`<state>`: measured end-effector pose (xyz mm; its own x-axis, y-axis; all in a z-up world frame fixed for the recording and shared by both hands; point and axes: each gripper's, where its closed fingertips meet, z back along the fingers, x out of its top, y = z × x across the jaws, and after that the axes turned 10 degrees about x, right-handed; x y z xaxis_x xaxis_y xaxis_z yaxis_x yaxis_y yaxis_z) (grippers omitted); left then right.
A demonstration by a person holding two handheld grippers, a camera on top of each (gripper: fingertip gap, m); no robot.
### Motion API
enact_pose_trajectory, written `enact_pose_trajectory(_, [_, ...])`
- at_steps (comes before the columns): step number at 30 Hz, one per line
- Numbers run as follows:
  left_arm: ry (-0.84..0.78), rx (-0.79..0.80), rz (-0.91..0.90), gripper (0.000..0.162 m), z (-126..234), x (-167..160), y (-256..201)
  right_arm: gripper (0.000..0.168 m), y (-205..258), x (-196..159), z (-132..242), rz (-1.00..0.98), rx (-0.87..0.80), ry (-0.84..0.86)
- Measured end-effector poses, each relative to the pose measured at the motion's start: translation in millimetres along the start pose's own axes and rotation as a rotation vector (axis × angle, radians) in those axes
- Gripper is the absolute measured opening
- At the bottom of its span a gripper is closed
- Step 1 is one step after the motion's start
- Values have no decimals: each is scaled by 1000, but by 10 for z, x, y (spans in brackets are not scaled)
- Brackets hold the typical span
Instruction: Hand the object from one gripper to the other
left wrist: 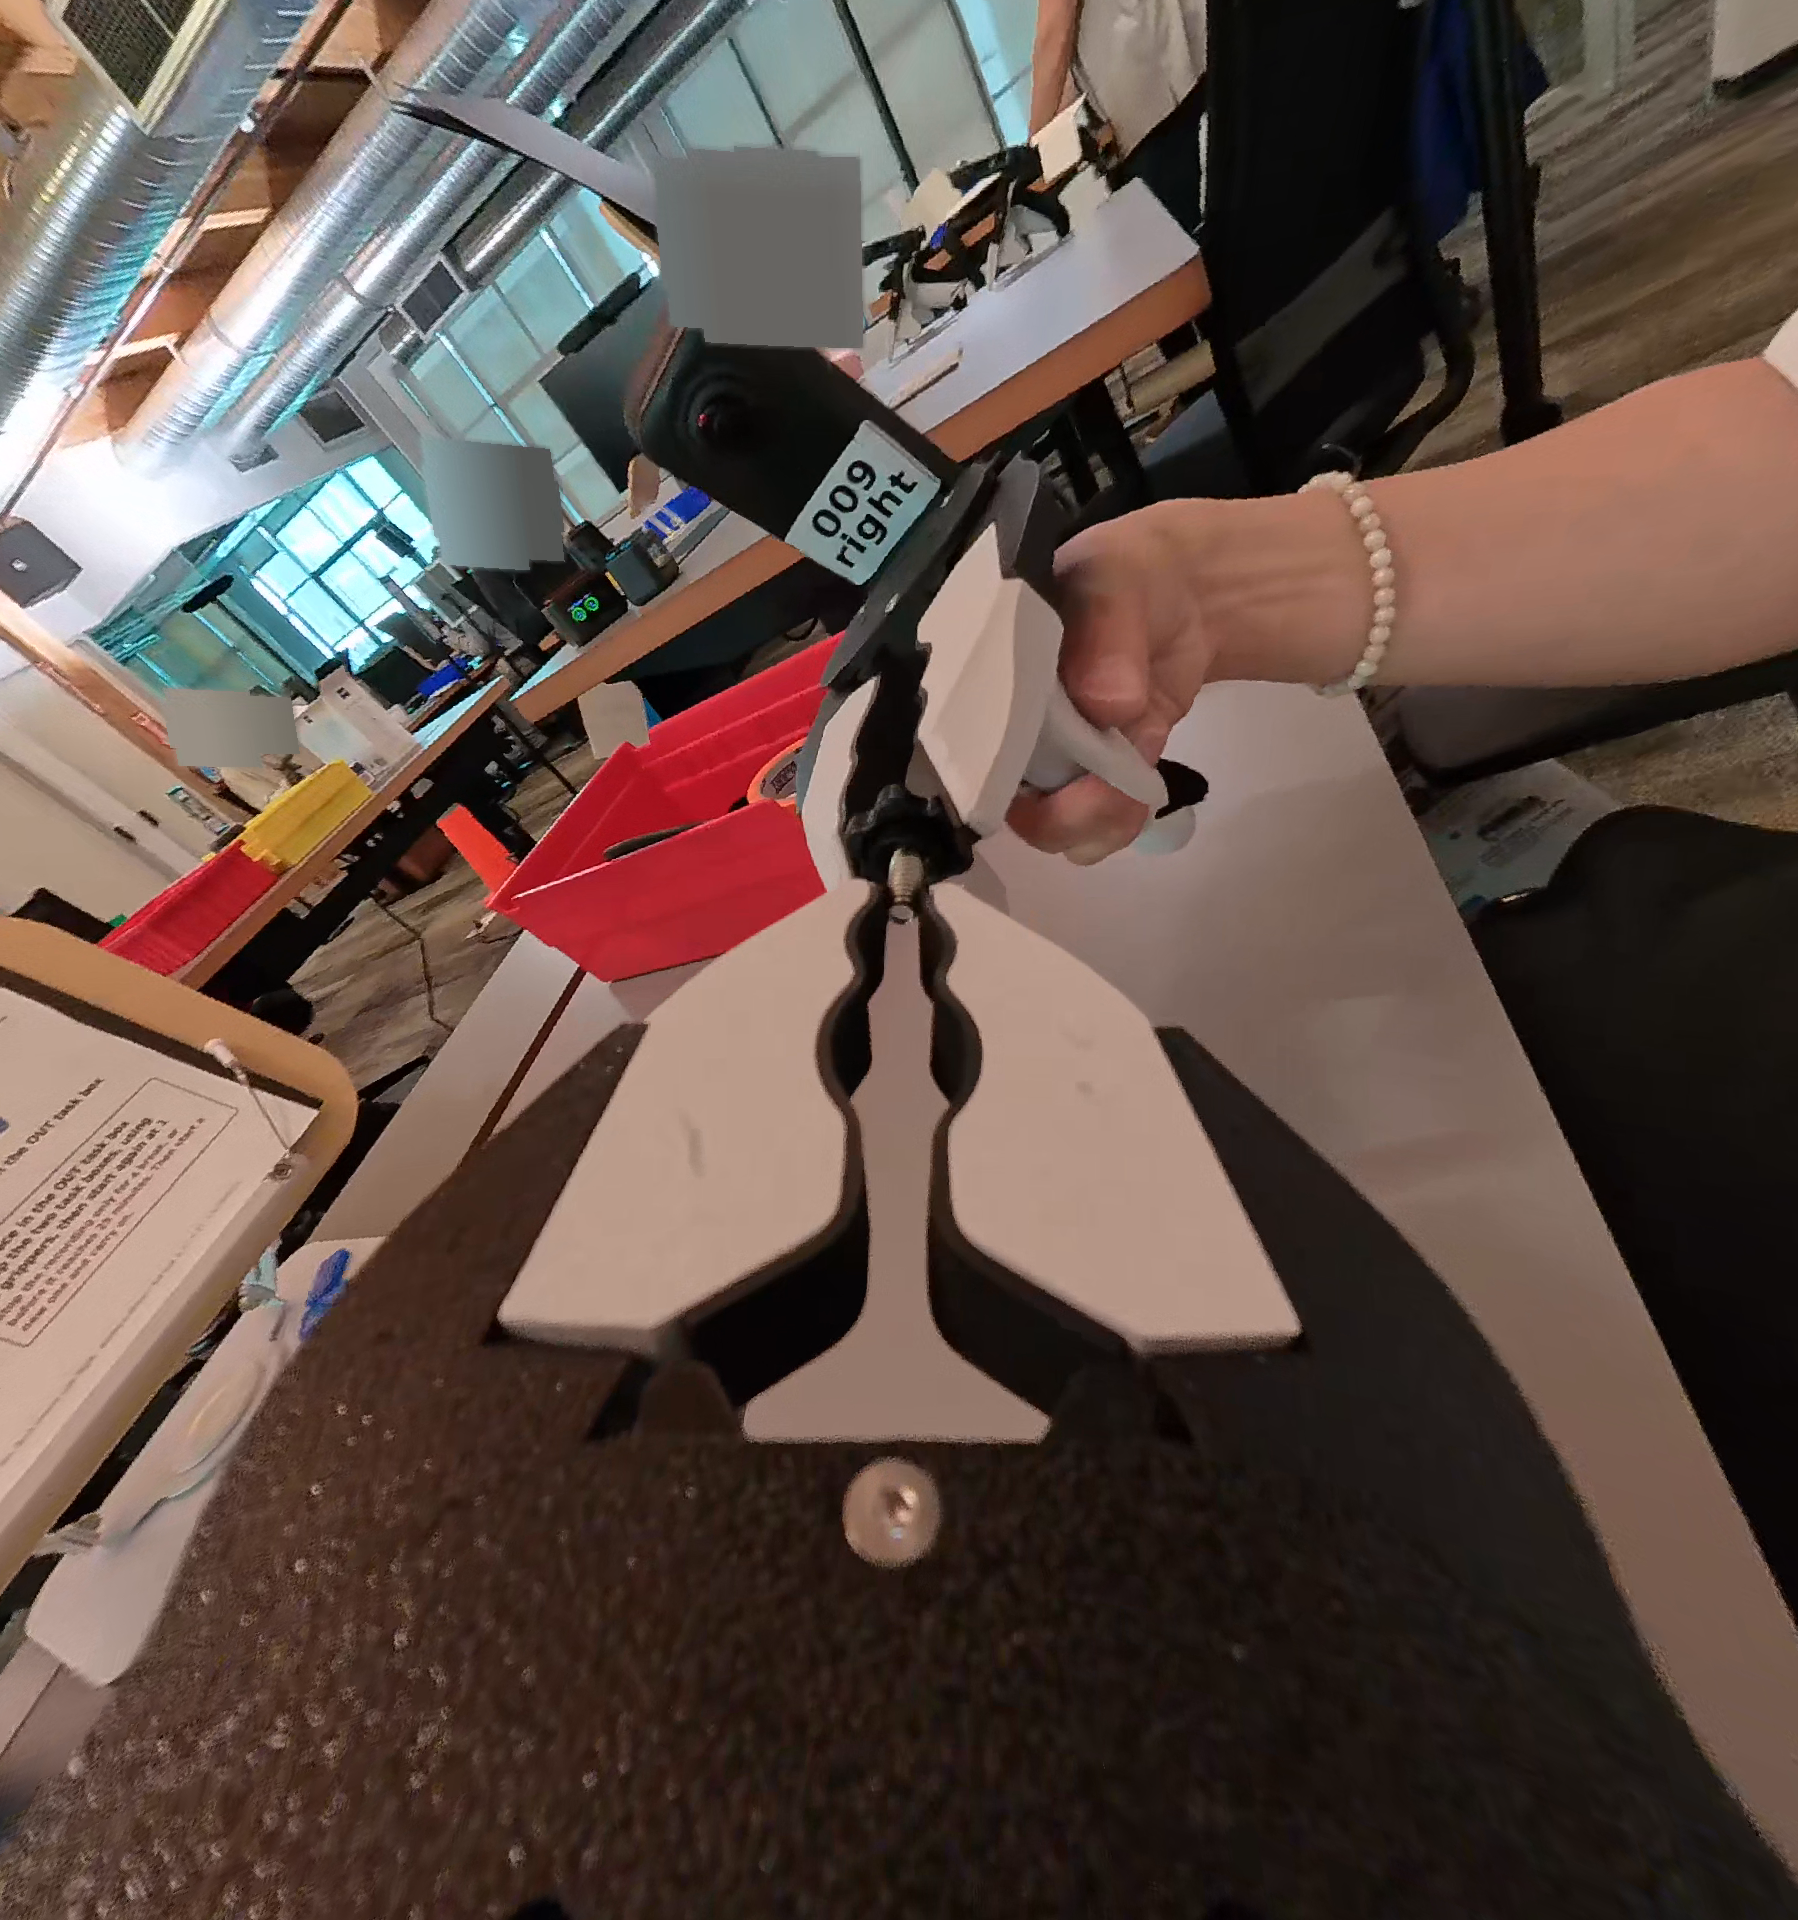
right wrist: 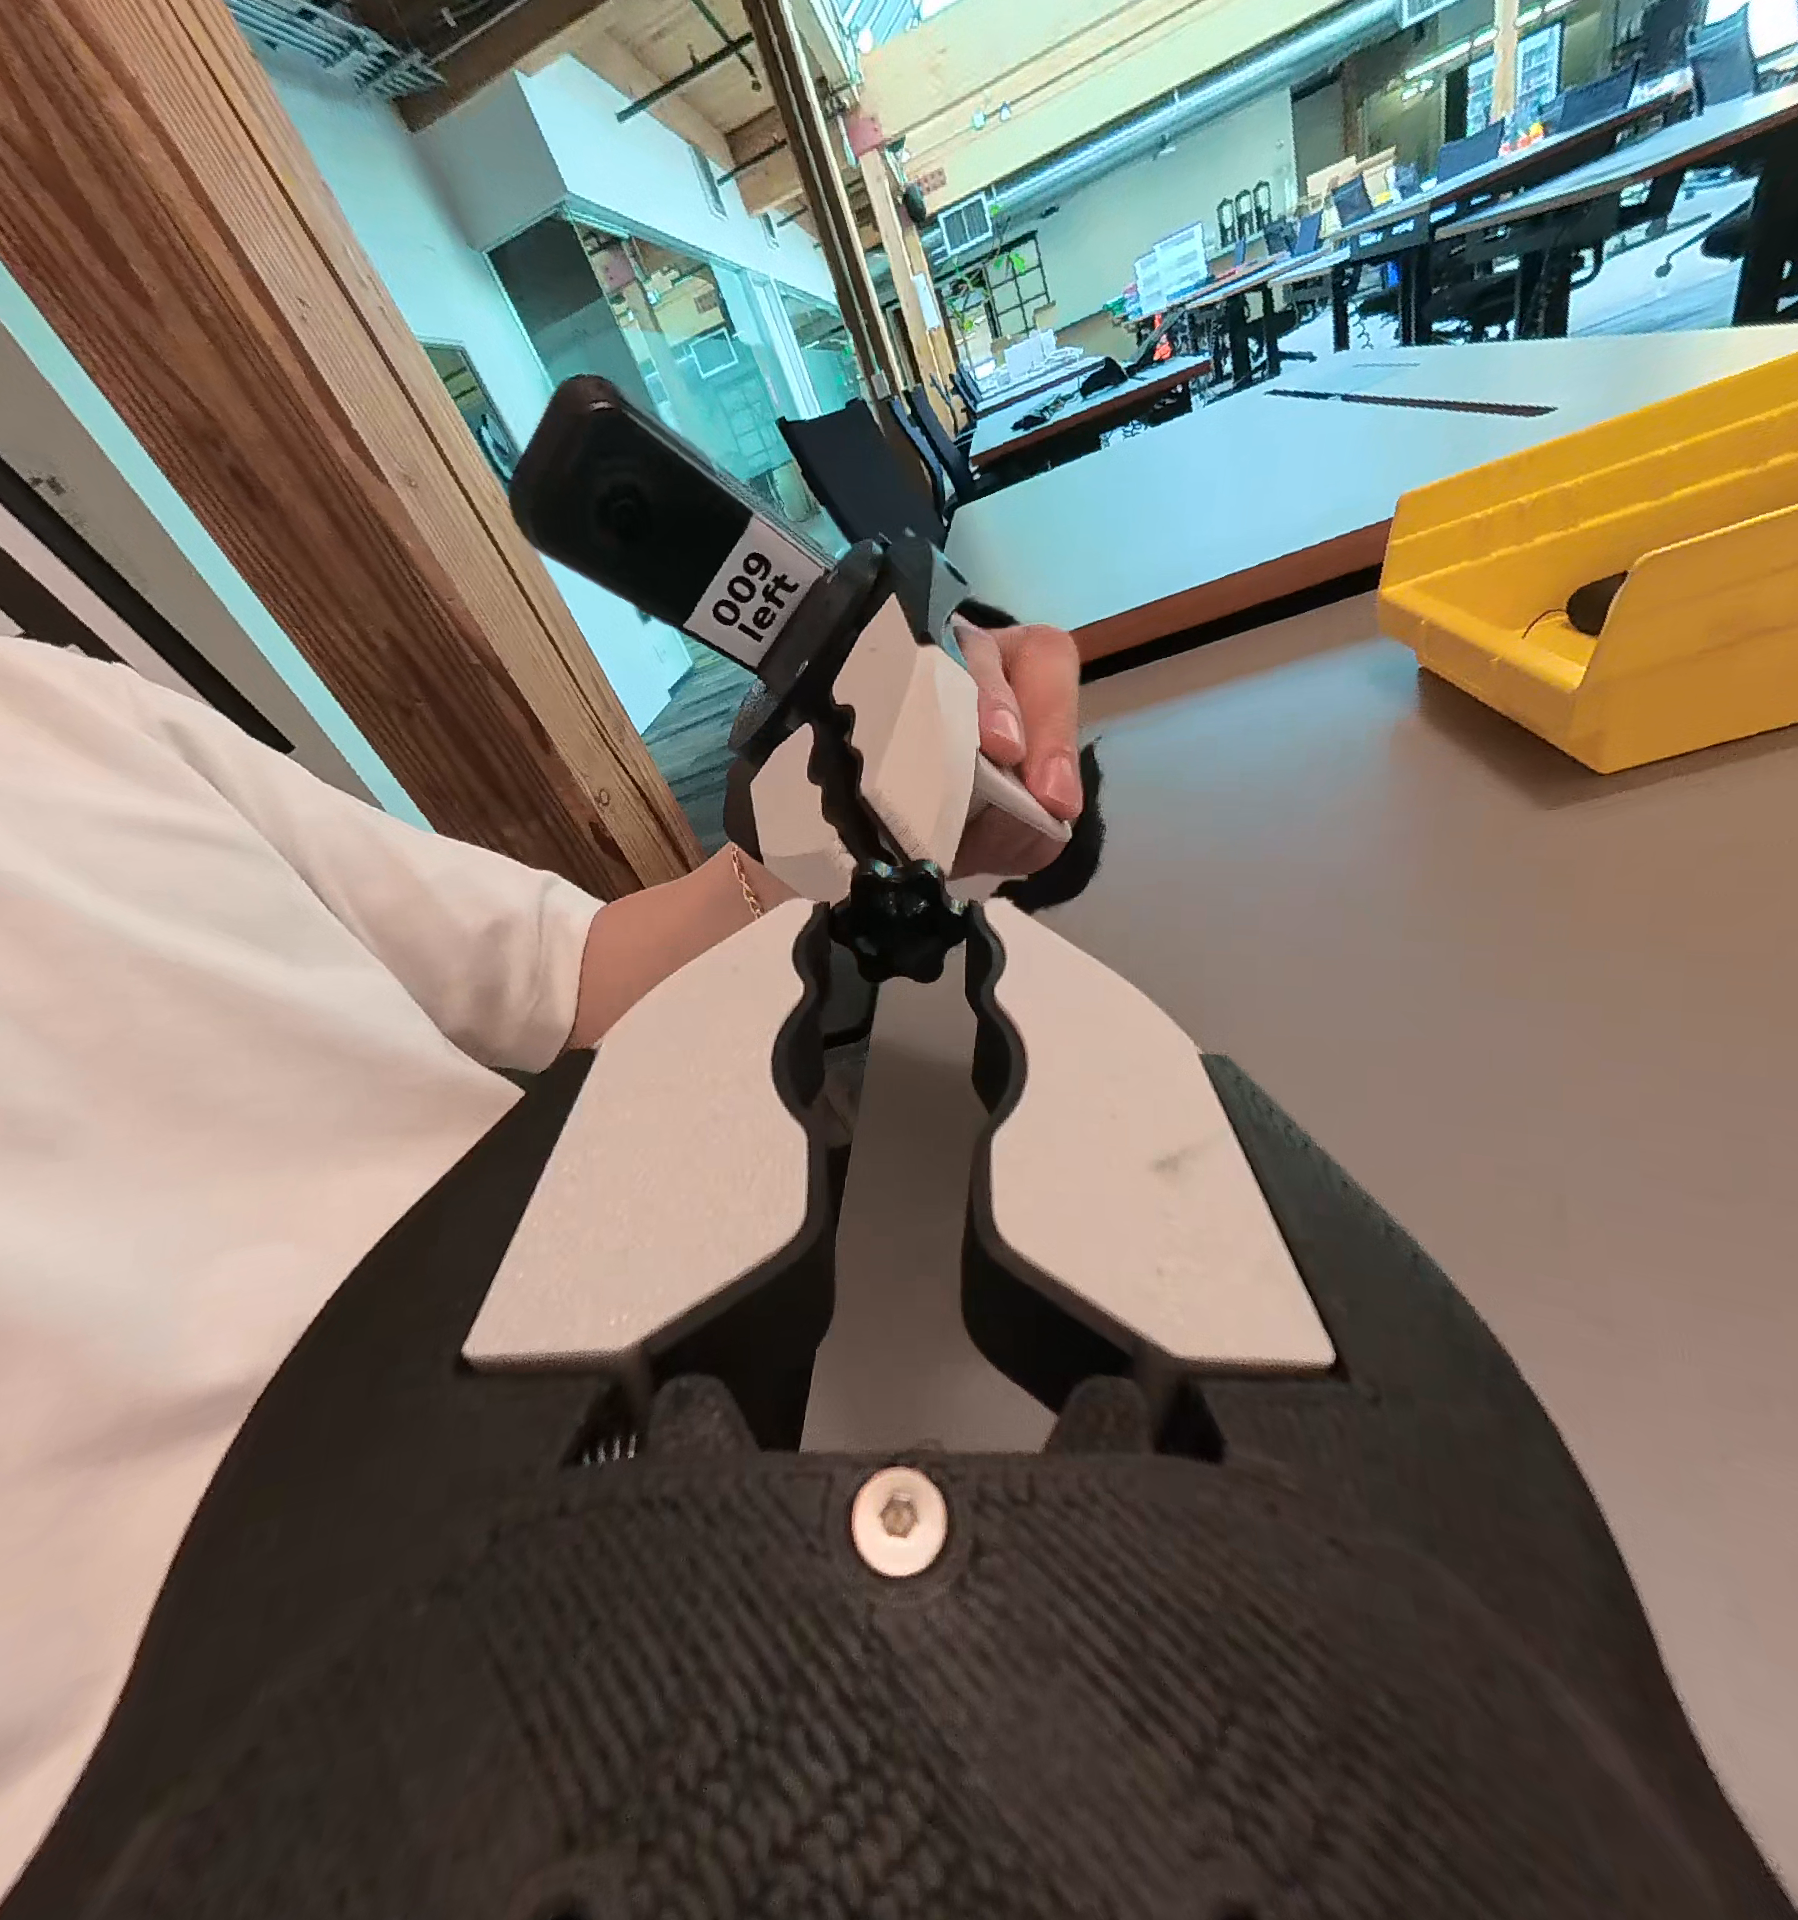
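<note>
The object is a black star knob [right wrist: 900, 935] with a metal threaded stud [left wrist: 903, 891], held in the air between the two grippers, which face each other tip to tip. My left gripper [left wrist: 901, 920] is nearly closed, its tips pinching the stud's end. My right gripper [right wrist: 895, 940] has its black fingertips pressed on both sides of the knob. In the left wrist view the knob [left wrist: 890, 831] sits in the right gripper's tips. A hand holds each gripper's handle.
A red bin [left wrist: 666, 883] with an orange tape roll [left wrist: 779, 777] stands on the grey table [left wrist: 1238, 987] behind the grippers. A clipboard with paper [left wrist: 95, 1195] lies at the left. A yellow bin [right wrist: 1622, 603] is at the right, a wooden post [right wrist: 303, 436] at the left. The grippers are tip to tip, or close to it.
</note>
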<state>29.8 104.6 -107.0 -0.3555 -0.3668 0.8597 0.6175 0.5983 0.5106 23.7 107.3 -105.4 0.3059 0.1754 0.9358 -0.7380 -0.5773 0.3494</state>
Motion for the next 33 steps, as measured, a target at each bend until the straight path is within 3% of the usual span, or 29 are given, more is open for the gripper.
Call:
enact_pose_trajectory(7, [49,153,34,5,-86,-72,200,25,-195,125,113,101,-158,-67])
enact_pose_trajectory(10, [87,225,129,5,-90,-113,332,43,-277,242,203,388,-332,-47])
enact_pose_trajectory(18, [34,266,709,5,-125,-7,453,48,-297,410,217,1065,-705,105])
enact_pose_trajectory(22, [-33,247,862,5,-171,101,404,49,-310,409,129,1111,-766,135])
enact_pose_trajectory(28, [-44,271,877,5,-213,110,375,45,-291,511,169,1118,-863,59])
enact_pose_trajectory(33, [-74,249,956,5,-210,129,376,30,-294,470,133,1145,-858,57])
